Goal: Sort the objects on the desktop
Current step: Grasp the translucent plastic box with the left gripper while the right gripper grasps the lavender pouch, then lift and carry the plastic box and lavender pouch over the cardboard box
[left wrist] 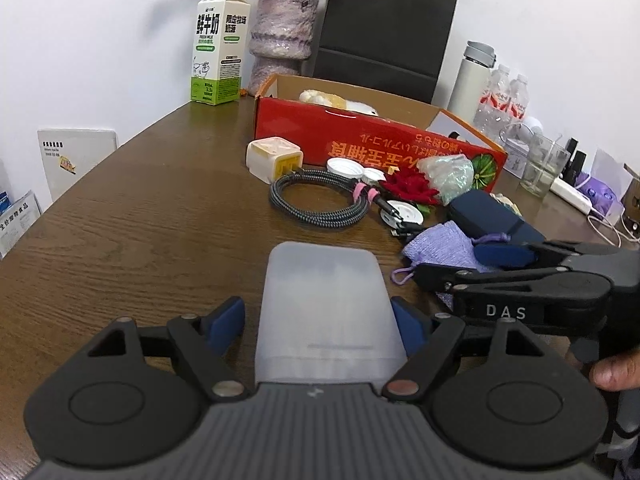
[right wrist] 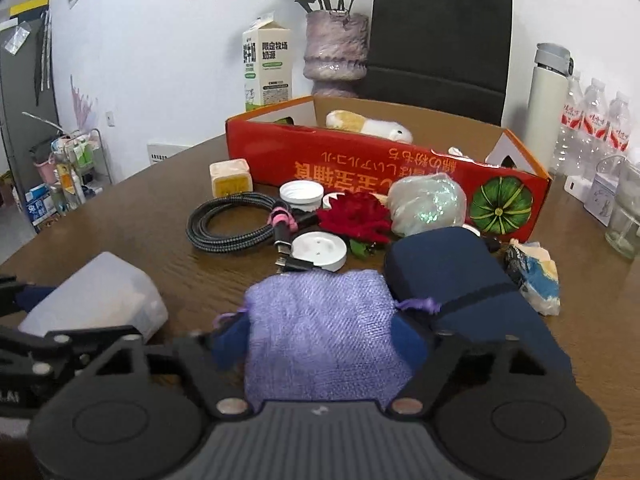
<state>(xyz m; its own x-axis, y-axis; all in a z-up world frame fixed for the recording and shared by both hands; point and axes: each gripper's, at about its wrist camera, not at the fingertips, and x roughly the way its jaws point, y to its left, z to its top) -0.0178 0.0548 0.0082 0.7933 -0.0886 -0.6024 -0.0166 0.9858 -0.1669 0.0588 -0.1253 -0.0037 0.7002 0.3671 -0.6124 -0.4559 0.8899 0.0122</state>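
Note:
A frosted plastic box (left wrist: 324, 300) lies on the wooden table between the fingers of my left gripper (left wrist: 320, 320). Its right pad touches the box and its left pad stands a little off it, so it is open. My right gripper (right wrist: 320, 344) is shut on a lilac woven pouch (right wrist: 320, 328), both blue pads against its sides. Beside the pouch lies a navy case (right wrist: 452, 272). Beyond are a coiled braided cable (right wrist: 232, 220), a white round disc (right wrist: 318, 250), a red flower (right wrist: 356, 216) and a cream charger cube (left wrist: 272, 158). The red cardboard box (right wrist: 360, 160) behind holds a plush toy (right wrist: 368, 124).
A milk carton (left wrist: 218, 48), a purple vase (left wrist: 280, 40) and a black paper bag (left wrist: 384, 32) stand along the back wall. A white flask (left wrist: 472, 76), water bottles (left wrist: 504, 96) and a glass (left wrist: 544, 168) crowd the right. Bare wood (left wrist: 140, 220) lies to the left.

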